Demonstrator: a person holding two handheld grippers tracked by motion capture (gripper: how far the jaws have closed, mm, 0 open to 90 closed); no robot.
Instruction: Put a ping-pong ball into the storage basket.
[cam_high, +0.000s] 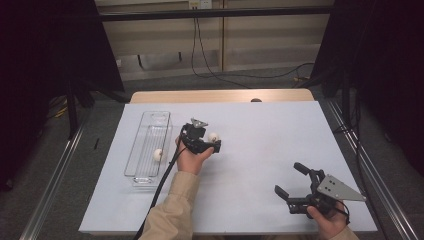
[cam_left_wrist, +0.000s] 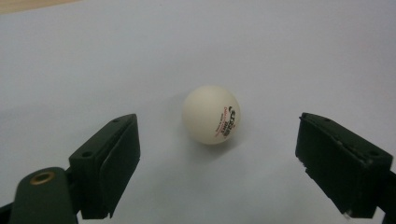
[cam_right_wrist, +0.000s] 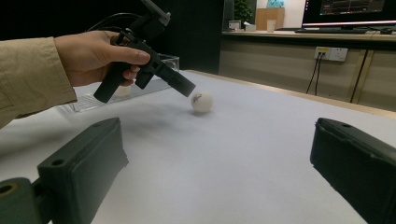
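Note:
A white table-tennis ball (cam_high: 213, 136) with red print lies on the white table sheet near the middle. My left gripper (cam_high: 209, 141) is angled down at it. In the left gripper view the ball (cam_left_wrist: 211, 114) sits between the wide-apart jaws of my left gripper (cam_left_wrist: 217, 135), touching neither pad. A second white ball (cam_high: 158, 154) rests inside a clear tray (cam_high: 157, 113) on the left. My right gripper (cam_high: 290, 179) stands open and empty at the near right. The right gripper view looks past its own jaws (cam_right_wrist: 217, 135) at the first ball (cam_right_wrist: 201, 101) and the left gripper (cam_right_wrist: 182, 86).
The white sheet (cam_high: 270, 135) covers the table, with a wooden strip (cam_high: 220, 96) along the far edge. The clear tray (cam_right_wrist: 88, 100) lies lengthwise behind the left hand. Cables trail over the floor beyond the table, and dark stands flank both sides.

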